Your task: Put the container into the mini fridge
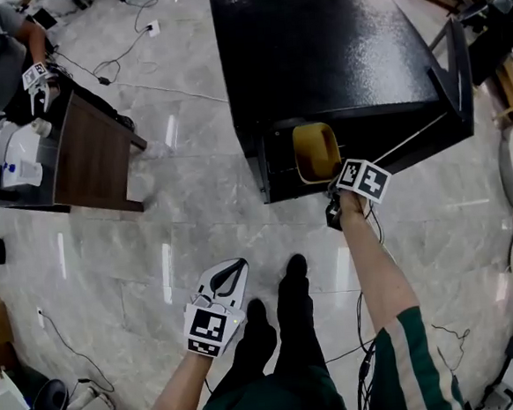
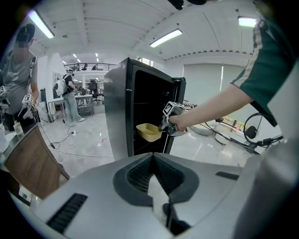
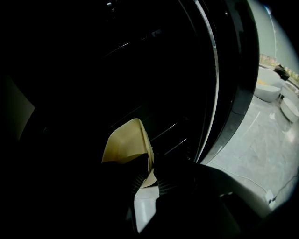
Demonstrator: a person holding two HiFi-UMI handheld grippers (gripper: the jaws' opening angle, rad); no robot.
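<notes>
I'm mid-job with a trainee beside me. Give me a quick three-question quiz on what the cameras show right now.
1. True or false: the left gripper is holding the container.
2. The door of the mini fridge is: A) shut B) open C) taken off.
3. Fill in: the fingers of the right gripper are shut on the container's ____.
Key: 1 false, the left gripper's fingers are shut on nothing; 2 B; 3 rim.
</notes>
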